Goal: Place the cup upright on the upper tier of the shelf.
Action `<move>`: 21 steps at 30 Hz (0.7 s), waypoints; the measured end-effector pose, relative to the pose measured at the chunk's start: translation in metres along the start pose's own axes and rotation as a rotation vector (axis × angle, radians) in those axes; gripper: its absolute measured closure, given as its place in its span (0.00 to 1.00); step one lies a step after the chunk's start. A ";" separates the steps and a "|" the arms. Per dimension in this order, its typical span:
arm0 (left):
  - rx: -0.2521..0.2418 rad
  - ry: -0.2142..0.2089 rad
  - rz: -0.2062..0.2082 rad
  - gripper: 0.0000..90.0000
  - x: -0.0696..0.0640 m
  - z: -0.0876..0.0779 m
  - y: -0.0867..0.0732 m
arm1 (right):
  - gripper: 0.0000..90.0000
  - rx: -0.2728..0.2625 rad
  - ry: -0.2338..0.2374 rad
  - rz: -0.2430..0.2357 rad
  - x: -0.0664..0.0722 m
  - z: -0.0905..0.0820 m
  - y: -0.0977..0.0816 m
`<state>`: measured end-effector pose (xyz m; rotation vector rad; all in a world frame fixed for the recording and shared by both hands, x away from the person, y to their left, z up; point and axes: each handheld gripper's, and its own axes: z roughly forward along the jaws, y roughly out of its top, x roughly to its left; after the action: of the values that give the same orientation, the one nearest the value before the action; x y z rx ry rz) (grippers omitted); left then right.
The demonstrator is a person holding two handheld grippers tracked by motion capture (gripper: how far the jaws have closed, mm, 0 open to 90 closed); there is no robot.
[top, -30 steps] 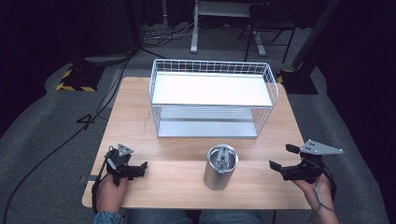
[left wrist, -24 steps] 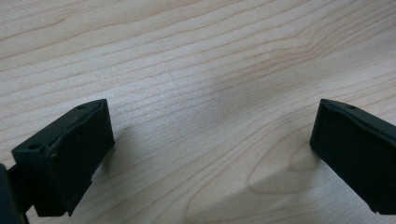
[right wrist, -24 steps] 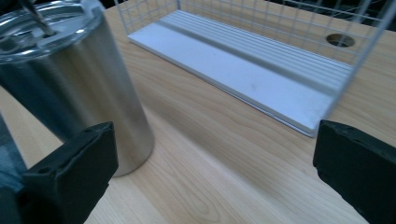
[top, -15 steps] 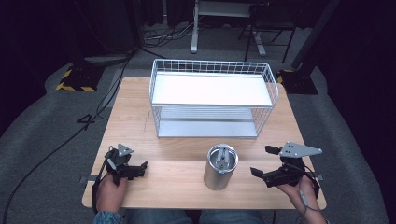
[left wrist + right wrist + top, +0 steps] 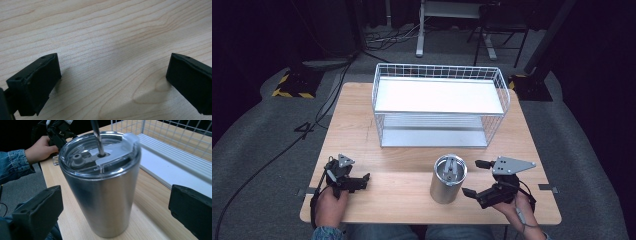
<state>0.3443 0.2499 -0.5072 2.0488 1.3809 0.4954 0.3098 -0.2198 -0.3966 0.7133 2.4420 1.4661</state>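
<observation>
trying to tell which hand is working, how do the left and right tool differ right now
The right tool sits beside the steel tumbler, its jaws spread toward it without touching; the left tool faces only bare table, far from the tumbler. The right carries a larger grey plate than the left. Both are open and hand-held low over the table.

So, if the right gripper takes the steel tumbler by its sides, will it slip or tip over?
The tumbler looks rigid, so it should not deform. Its polished wall narrows toward the base, so it may slide down between the pads; a grip high up seems safer. It is tall on a small base, so a push near the clear lid would probably tip it.
</observation>
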 end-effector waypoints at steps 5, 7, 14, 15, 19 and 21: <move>0.000 -0.001 0.000 0.00 0.000 0.000 0.000 | 0.00 0.006 0.018 0.001 0.004 0.012 0.001; 0.000 0.000 0.000 0.00 0.000 0.000 0.000 | 0.00 0.007 0.022 0.003 0.005 0.019 0.001; 0.000 0.000 0.000 0.00 0.000 0.000 0.000 | 0.00 0.019 0.034 -0.001 0.007 0.033 0.001; 0.000 0.000 0.000 0.00 0.000 0.000 0.000 | 0.00 0.021 0.035 -0.003 0.007 0.035 0.001; 0.000 0.000 0.000 0.00 0.000 0.000 0.000 | 0.00 0.037 0.037 -0.001 0.006 0.045 -0.001; 0.000 0.000 0.000 0.00 0.000 0.000 0.000 | 0.00 0.038 0.042 0.004 0.006 0.049 -0.001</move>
<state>0.3443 0.2499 -0.5072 2.0486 1.3803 0.4953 0.3244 -0.1794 -0.4212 0.7019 2.5074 1.4550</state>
